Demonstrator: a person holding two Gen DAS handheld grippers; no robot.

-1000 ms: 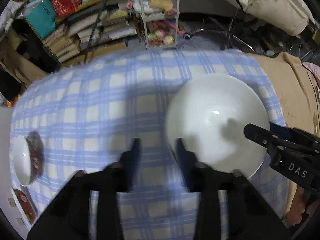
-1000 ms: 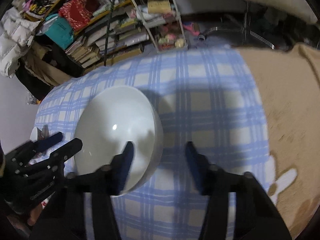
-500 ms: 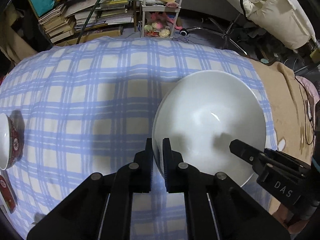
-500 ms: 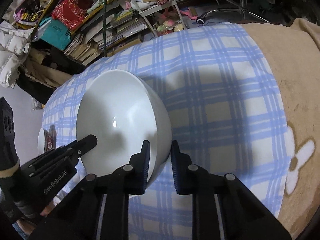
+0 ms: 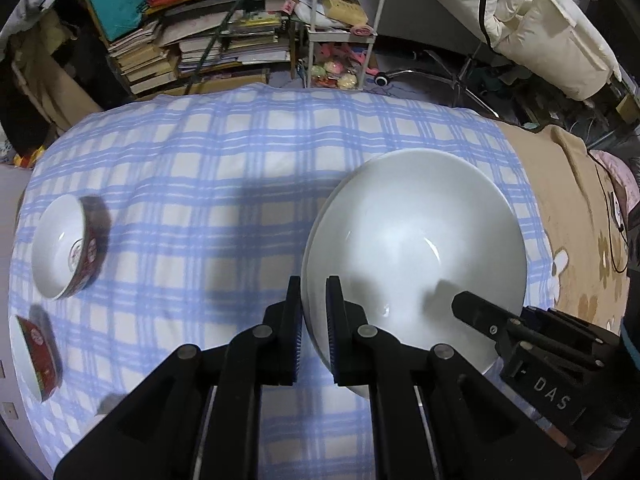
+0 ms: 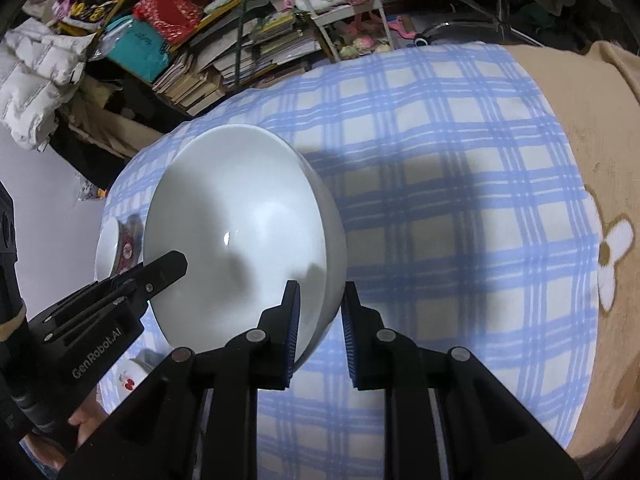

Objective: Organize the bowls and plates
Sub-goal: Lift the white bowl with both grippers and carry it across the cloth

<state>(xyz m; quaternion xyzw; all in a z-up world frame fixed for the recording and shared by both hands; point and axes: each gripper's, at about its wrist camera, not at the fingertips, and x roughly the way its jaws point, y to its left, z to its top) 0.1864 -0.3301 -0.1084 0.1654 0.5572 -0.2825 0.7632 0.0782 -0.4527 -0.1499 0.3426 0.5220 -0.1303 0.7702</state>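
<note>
A large white bowl is held above the blue checked cloth by both grippers. My left gripper is shut on its left rim. My right gripper is shut on its right rim; the bowl shows tilted in the right wrist view. A small red-and-white bowl stands on the cloth at the far left, also visible in the right wrist view. A second red-rimmed bowl lies on its side at the cloth's left front edge.
The blue checked cloth covers a soft surface. A tan flower-patterned blanket lies along its right side. Beyond the far edge are stacked books, a white wire shelf and a chair base.
Both grippers closed on the white bowl's rim from open a second ago. The bowl has since lifted and the left view now shows both small bowls at the left.
</note>
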